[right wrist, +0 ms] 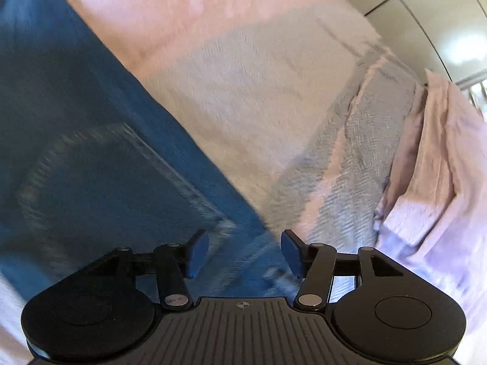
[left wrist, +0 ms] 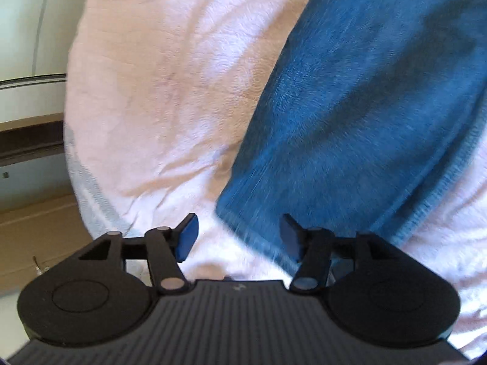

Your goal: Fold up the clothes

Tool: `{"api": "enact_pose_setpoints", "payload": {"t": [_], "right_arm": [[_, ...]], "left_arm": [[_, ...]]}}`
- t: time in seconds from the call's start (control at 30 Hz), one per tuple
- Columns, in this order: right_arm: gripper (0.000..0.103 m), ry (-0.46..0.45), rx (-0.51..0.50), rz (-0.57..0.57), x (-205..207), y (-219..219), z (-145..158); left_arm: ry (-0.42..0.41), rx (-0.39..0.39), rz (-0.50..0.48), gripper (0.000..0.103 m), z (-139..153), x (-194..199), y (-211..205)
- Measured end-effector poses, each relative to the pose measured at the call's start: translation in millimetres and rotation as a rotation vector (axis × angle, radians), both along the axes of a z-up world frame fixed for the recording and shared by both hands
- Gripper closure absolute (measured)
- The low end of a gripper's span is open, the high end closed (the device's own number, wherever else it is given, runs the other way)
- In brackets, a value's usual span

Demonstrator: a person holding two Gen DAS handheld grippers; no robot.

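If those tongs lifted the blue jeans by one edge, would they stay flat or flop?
The blue jeans would probably flop: they already lie in soft folds on the pink blanket. The stitched pocket and seams suggest thick denim, so likely heavyish and unlikely to slip from a firm pinch.

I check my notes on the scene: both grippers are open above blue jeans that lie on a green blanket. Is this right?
One thing is wrong: the blanket is pink, not green, as the left wrist view shows. The rest holds: the left gripper and right gripper are open above the blue jeans.
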State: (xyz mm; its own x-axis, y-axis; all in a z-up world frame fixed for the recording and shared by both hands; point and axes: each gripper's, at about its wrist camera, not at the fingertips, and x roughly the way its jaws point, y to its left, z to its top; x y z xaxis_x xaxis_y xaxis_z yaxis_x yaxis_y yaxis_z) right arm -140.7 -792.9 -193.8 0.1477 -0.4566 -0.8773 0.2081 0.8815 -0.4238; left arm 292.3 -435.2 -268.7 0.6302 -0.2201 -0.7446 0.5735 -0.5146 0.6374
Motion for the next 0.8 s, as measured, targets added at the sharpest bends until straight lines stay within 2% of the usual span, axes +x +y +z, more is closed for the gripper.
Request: {"api": "enact_pose_setpoints", "payload": {"t": [0.17, 0.3, 0.4, 0.5, 0.6, 0.7, 0.8], "right_arm": [[0.047, -0.133, 0.078, 0.016, 5.8, 59.6, 14.6], [0.047, -0.199, 0.156, 0.028, 19.9, 109.8, 12.7], [0.047, -0.212, 0.196, 0.017, 35.7, 144.6, 8.1], [0.047, -0.223, 0.223, -0.010, 52.8, 172.5, 4.3], [0.047, -0.211, 0.188, -0.018, 71.0, 194.0, -5.1], [0.047, -0.188, 0.148, -0.037, 87.0, 211.4, -17.5], [0.047, -0.175, 0.120, -0.120, 100.7, 228.4, -30.0]], "left_arm": [[-0.005, -0.014, -0.048, 0.043, 16.6, -29.6, 49.7], [0.006, -0.005, -0.079, 0.044, 8.4, -47.1, 92.9], [-0.029, 0.012, -0.166, 0.050, -14.1, -52.6, 116.8], [-0.049, -0.003, -0.246, 0.055, -38.6, -47.8, 125.5], [-0.070, -0.043, -0.312, 0.069, -61.0, -36.1, 126.9], [-0.095, -0.073, -0.411, 0.069, -81.0, -21.9, 129.1], [-0.115, -0.075, -0.526, 0.069, -100.8, -6.6, 134.0]]}}
